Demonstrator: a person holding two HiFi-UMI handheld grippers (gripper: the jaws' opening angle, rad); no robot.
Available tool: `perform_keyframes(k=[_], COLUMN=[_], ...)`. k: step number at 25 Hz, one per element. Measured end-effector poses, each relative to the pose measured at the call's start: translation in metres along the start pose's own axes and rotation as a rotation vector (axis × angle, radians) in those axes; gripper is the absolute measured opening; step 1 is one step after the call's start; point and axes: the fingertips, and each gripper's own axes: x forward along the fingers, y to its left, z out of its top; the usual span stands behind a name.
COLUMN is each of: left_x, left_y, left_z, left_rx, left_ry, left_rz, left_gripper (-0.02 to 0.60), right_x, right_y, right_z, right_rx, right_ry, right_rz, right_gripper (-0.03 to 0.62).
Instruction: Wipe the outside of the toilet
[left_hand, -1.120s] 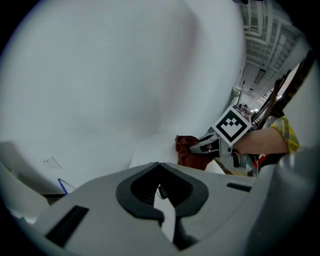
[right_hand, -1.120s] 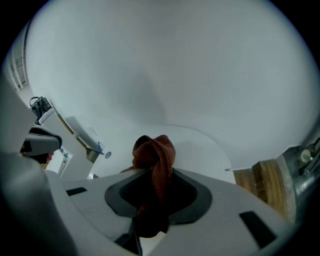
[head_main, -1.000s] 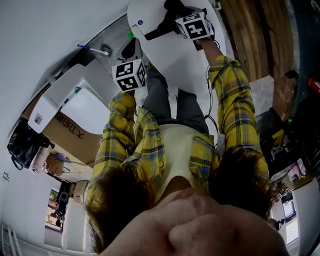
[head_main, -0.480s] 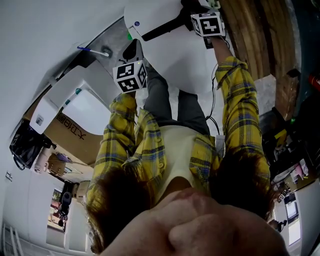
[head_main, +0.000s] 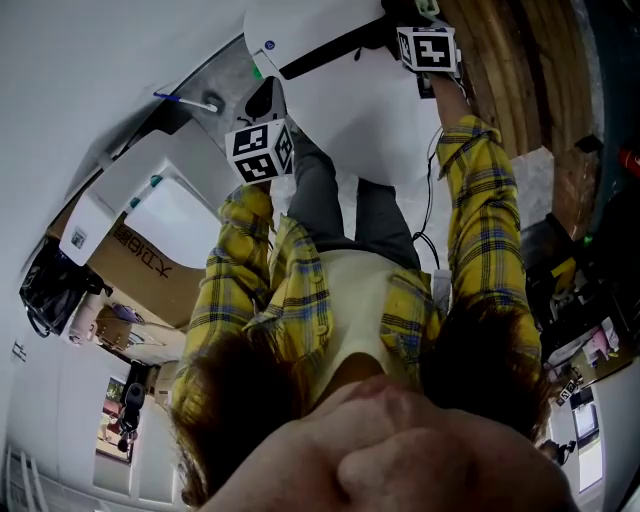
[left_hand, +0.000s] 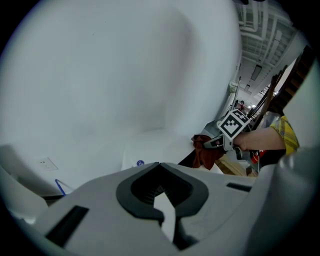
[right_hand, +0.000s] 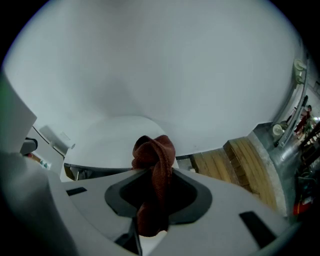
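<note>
Red cloth (right_hand: 156, 150) between the right tongs (right_hand: 153, 175), toilet (right_hand: 110, 137) just beyond.

- Brown cardboard box (head_main: 150, 262) sat at left of head view, dark print on its side, tucked under a white unit (head_main: 165, 215).
- Black bag (head_main: 42, 290) was at the far left edge, just beside the box.
- Wooden planks (head_main: 515, 70) ran along the upper right; in the right gripper view they showed at lower right.
- Small red object (head_main: 628, 160) was at the right edge, too small to identify.
- Cluttered small items (head_main: 585, 350) were at lower right, not readable.
- Plain white wall (right_hand: 160, 60) filled most of both gripper views.
- Metal pipe (right_hand: 295, 117) stood at the right edge.
- Ceiling ducts (left_hand: 260, 30) showed at upper right.
</note>
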Motion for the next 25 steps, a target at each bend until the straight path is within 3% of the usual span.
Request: perform_keyframes(k=[11,25], left_x=[-0.012,-0.038], left_y=[-0.013,-0.013], left_z=[0.004,-0.008], left_rx=[-0.011,-0.051], left_ry=[-0.042,-0.075], left_rz=[0.013,0.061], left_gripper=[0.008,0.008], right_x=[-0.045,-0.103], right_y=[0.016,0.122], right_z=[-0.002,-0.008], right_rx=[-0.008,-0.132], right_ry=[-0.111,-0.192], right_rz=[0.056,0.286], right_gripper=[0.118,0.118])
